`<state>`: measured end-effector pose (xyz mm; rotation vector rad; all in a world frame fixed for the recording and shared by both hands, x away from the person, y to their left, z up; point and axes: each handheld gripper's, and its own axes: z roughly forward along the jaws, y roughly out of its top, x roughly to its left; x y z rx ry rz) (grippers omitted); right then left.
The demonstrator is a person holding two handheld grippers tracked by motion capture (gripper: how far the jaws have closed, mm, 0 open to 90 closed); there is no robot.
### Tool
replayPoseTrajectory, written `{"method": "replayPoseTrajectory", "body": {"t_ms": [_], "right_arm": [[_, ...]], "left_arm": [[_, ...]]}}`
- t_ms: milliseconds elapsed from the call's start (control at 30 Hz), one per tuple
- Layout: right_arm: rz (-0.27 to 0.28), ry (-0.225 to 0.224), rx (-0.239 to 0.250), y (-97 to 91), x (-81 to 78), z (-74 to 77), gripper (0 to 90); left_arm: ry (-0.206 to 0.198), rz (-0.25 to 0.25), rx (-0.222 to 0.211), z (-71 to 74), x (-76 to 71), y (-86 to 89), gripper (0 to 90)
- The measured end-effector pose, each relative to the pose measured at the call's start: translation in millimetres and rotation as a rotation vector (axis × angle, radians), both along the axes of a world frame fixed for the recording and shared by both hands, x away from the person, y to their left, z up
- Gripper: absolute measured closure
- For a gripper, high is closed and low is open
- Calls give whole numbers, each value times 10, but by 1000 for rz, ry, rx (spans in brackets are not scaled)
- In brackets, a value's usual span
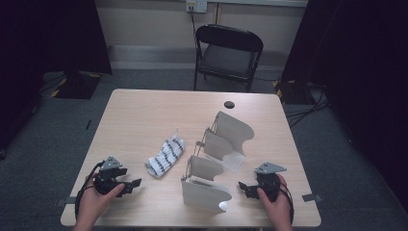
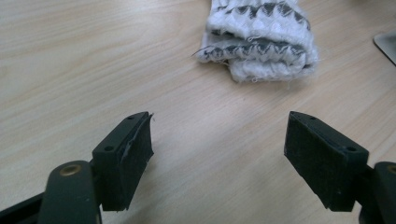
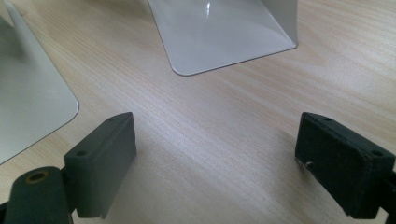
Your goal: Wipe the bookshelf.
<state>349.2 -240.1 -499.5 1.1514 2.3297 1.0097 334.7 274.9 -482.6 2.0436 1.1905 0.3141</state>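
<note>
Fingers of both grippers gape empty — striped sock (image 2: 261, 39) ahead of left, metal dividers (image 1: 217, 159) beside right.

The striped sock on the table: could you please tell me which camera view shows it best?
The left gripper view: the sock lies close ahead of the open left gripper, its knit and dark zigzag stripes plain. The high view shows it whole but small, left of the metal file rack.

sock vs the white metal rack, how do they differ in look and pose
The sock is soft knit, white with dark zigzag stripes; the rack is plain, smooth, hard sheet. The sock lies folded flat on the table; the rack stands upright with several curved dividers. The sock is nearer the left gripper, the rack nearer the right gripper. Both rest untouched.
</note>
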Motion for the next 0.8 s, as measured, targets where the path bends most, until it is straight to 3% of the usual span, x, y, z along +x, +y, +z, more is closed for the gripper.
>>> {"method": "replayPoseTrajectory", "body": {"t_ms": [267, 433, 800], "right_arm": [[0, 0, 0, 0, -1, 0, 117], [0, 0, 0, 0, 0, 0, 117], [-1, 0, 0, 0, -2, 0, 118]], "left_arm": [[-8, 9, 14, -28, -20, 56, 232], [-7, -17, 23, -62, -4, 65, 232], [-19, -19, 30, -93, -22, 59, 232]]}}
